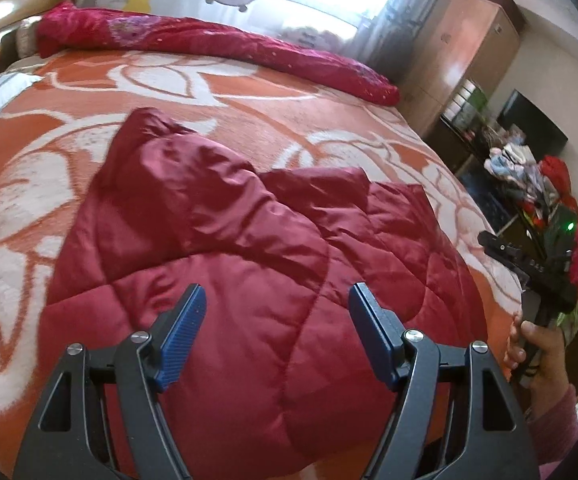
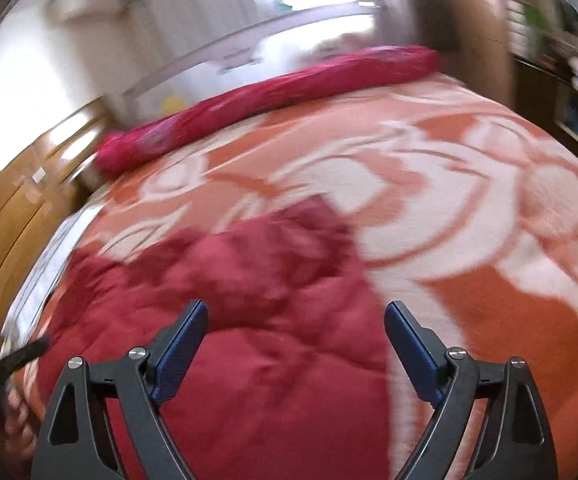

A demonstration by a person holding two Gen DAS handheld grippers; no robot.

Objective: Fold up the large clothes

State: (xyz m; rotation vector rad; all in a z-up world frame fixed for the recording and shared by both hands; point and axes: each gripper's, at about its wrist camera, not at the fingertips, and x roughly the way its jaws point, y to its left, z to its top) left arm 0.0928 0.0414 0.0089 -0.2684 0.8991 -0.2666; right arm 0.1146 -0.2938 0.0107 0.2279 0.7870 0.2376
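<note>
Each tool, left (image 1: 277, 300) and right (image 2: 295, 316), gapes empty above the red quilted garment (image 1: 249, 280) lying beneath on the bed (image 1: 29, 200).

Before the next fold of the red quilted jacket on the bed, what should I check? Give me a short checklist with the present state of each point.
1. Left gripper open and empty: ok.
2. Right gripper open and empty: ok.
3. Red quilted jacket lies on the orange blanket: ok.
4. Jacket flat and smooth: not ok, its upper part is bunched.
5. Rolled pink cloth lies apart from the jacket: ok.
6. Jacket's near edge: cannot tell, hidden behind the grippers.
</note>
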